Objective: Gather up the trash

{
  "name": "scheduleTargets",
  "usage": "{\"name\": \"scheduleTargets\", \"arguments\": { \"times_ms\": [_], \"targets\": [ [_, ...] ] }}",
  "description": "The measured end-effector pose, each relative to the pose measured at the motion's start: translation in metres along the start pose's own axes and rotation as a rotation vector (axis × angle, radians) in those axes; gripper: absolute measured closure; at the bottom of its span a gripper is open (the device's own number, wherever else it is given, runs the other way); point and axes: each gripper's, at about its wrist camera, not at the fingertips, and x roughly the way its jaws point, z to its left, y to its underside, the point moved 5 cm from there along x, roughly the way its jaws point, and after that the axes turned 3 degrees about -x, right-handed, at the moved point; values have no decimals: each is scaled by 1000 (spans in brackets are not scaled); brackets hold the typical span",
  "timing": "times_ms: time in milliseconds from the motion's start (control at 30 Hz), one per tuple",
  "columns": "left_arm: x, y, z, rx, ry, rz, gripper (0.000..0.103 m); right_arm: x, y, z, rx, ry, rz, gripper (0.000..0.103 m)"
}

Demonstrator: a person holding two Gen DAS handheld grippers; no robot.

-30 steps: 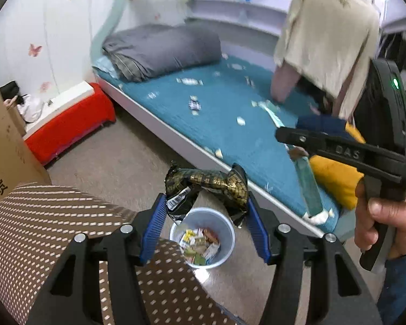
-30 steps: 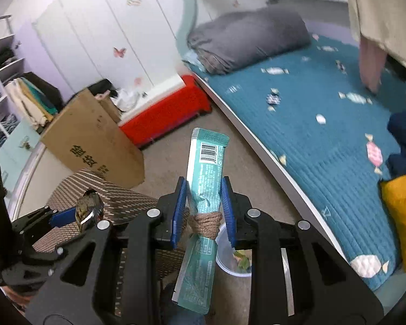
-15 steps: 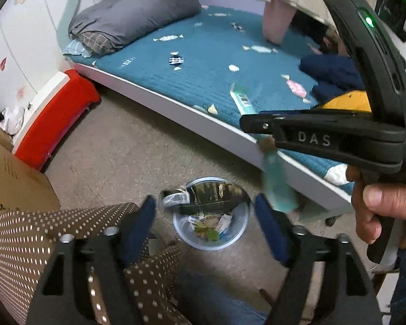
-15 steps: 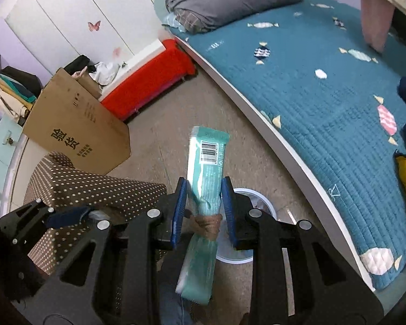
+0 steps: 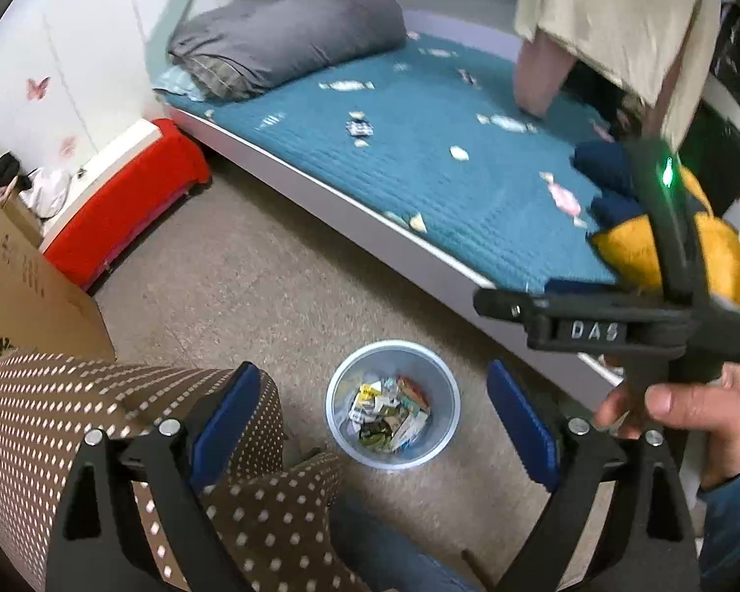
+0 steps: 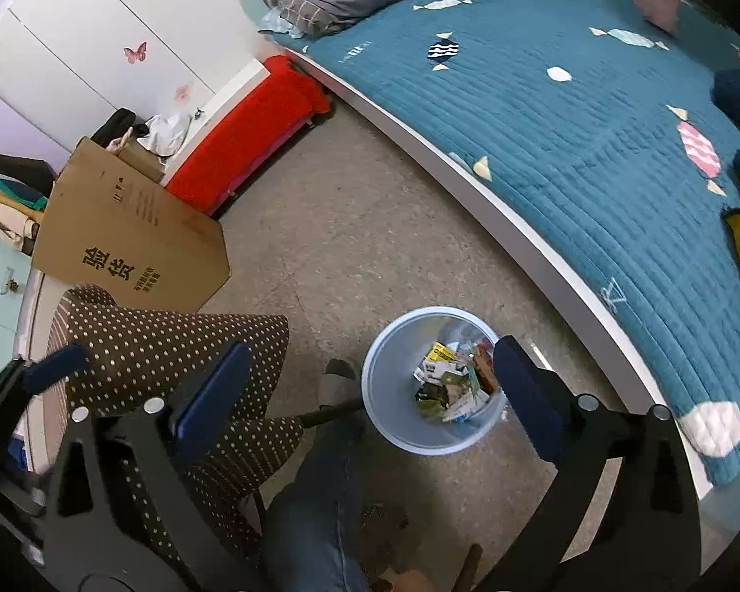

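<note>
A light blue bin [image 5: 338, 419] stands on the floor below both grippers, holding several wrappers [image 5: 389, 412]. My left gripper [image 5: 372, 377] hangs over it, its jaws opening with nothing between the blue pads. A dark gold wrapper [image 5: 375, 430] lies on top of the pile. In the right wrist view the bin [image 6: 382, 417] sits just under my right gripper [image 6: 370, 352], whose jaws are also opening and hold nothing. The right gripper [image 5: 498, 303] shows side-on in the left wrist view, held by a hand [image 5: 676, 409]. The left gripper's blue tip [image 6: 54, 362] shows at the left edge.
A bed with a teal quilt [image 6: 567, 123] and white edge [image 5: 370, 227] runs close behind the bin. A brown dotted seat [image 6: 172, 345] and a jeans-clad leg [image 6: 315, 503] lie beside it. A cardboard box [image 6: 133, 241] and red box [image 5: 123, 217] stand to the left.
Both grippers sank toward the bin and opened. The dark gold wrapper left the left jaws and the teal stick pack left the right jaws.
</note>
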Motion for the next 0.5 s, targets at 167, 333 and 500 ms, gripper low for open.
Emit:
{"name": "scheduleTargets", "arguments": {
  "times_ms": [167, 333, 500],
  "targets": [
    [-40, 8, 6, -69, -11, -90, 10, -21, 8, 14, -21, 21, -29, 6],
    [-88, 23, 11, -122, -40, -180, 9, -56, 15, 41, -70, 18, -81, 6],
    [-137, 40, 17, -165, -69, -273, 6, -98, 25, 78, -134, 21, -144, 6]
  ]
}}
